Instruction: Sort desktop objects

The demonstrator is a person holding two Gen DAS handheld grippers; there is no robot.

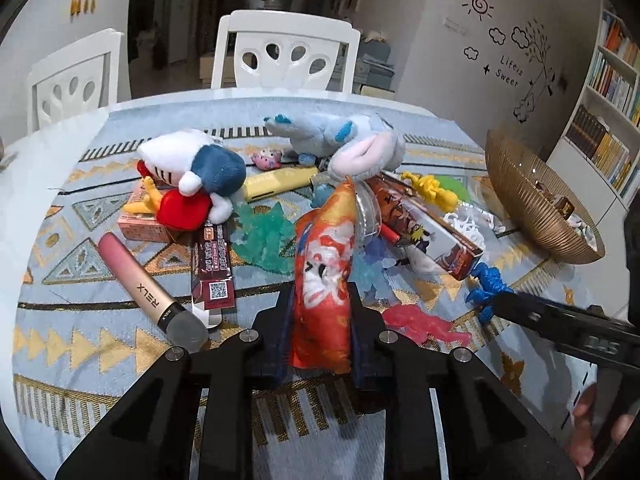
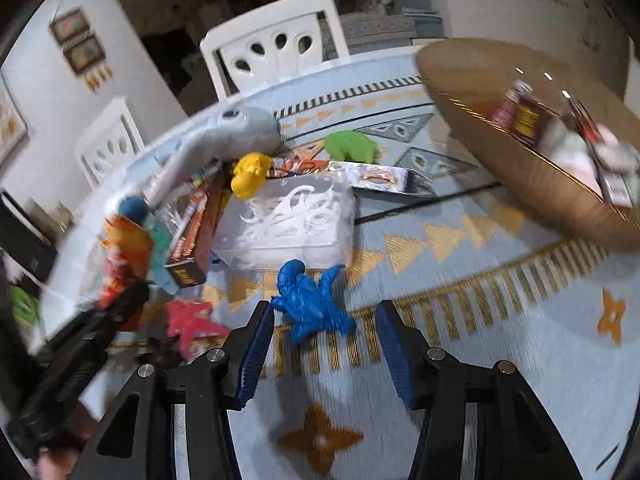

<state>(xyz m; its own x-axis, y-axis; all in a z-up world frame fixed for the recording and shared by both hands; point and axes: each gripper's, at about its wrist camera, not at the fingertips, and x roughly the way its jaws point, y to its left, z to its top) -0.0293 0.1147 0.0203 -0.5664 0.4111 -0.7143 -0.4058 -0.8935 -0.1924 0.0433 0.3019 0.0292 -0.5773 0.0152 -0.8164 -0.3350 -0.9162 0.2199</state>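
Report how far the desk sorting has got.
Done: a few boxes and packets already lie in the gold basket. In hand: the left gripper is shut on the orange fish plush; the right gripper hangs open over the blue figure. Left: most of the pile, including the pink RELX stick and the floss-pick box.

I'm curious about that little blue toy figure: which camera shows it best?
The right wrist view: the blue toy figure lies whole, just ahead of the open right gripper. The left wrist view catches it at the side, partly hidden.

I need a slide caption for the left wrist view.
Left gripper shut on an orange snack packet above a toy-strewn patterned tablecloth.
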